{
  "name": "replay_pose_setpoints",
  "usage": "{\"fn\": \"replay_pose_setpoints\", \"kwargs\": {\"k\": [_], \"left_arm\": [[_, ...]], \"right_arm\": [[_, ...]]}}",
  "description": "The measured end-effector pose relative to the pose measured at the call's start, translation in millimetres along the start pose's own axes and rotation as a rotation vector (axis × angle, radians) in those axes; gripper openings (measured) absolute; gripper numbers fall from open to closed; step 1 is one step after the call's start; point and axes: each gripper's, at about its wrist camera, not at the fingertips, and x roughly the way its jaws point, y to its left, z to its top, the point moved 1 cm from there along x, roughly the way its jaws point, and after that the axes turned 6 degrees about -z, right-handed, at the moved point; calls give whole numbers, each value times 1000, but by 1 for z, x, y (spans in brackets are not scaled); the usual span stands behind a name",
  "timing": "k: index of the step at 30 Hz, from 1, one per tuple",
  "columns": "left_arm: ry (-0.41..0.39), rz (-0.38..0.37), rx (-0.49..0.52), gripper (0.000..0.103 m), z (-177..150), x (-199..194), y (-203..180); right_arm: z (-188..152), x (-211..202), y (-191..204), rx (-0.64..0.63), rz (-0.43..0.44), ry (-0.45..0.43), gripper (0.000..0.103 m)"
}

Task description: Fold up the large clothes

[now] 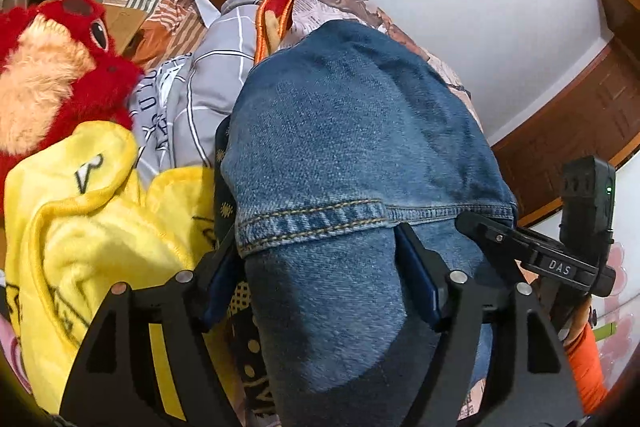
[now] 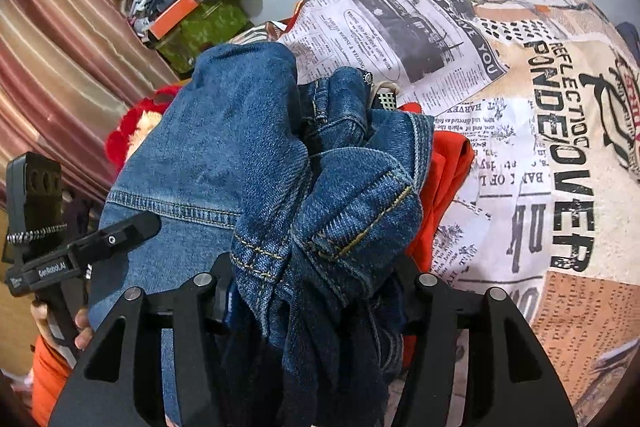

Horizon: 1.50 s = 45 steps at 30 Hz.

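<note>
Right, left tool (image 1: 320, 259) first: its two fingers sit either side of a thick fold of the blue denim garment (image 1: 352, 131), clamped on it just below the stitched hem. Over on the right tool (image 2: 316, 283), the fingers are closed on a bunched wad of that same denim (image 2: 240, 147), seams and a cuff crumpled between them. Each camera catches the other tool just beside the cloth. Spreading out now, the denim lies across a bed with a newspaper-print cover (image 2: 540, 155). An orange cloth (image 2: 448, 183) peeks out to the right of the denim. To the left, a yellow plush blanket (image 1: 80, 219), and beyond it a red soft toy (image 1: 60, 67) and a grey checked sheet (image 1: 216, 83).
</note>
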Motion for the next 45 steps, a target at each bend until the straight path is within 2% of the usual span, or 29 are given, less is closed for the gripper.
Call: {"fn": "replay_pose_setpoints", "kwargs": {"k": [3, 7, 12, 15, 17, 18, 20, 25, 30, 36, 45], "left_arm": [[-21, 92, 83, 73, -6, -15, -19], [-72, 198, 198, 73, -21, -42, -49], [-88, 274, 310, 75, -52, -55, -73], [-66, 375, 359, 79, -69, -44, -73], [-80, 405, 354, 91, -73, -42, -71], [-86, 413, 336, 93, -74, -42, -67], [-101, 407, 295, 93, -74, -47, -60], [-110, 403, 239, 94, -76, -47, -52], [-109, 419, 198, 92, -78, -57, -62], [-143, 408, 218, 92, -92, -89, -95], [-301, 365, 327, 92, -126, -168, -183]], "right_arm": [[-5, -12, 5, -31, -35, 4, 57], [-20, -33, 6, -67, -97, -44, 57], [-34, -57, 1, -48, -106, -99, 60], [-40, -59, 1, -78, -128, -99, 68], [-42, -53, 0, -122, -165, -94, 71], [-43, -50, -1, -143, -180, -92, 74], [-47, -43, -7, -168, -210, -80, 83], [-55, -39, -22, -160, -223, -56, 84], [-61, -64, -18, -147, -255, -90, 83], [-65, -114, 0, -170, -225, -167, 84], [-90, -209, 46, -236, -187, -331, 83]]}}
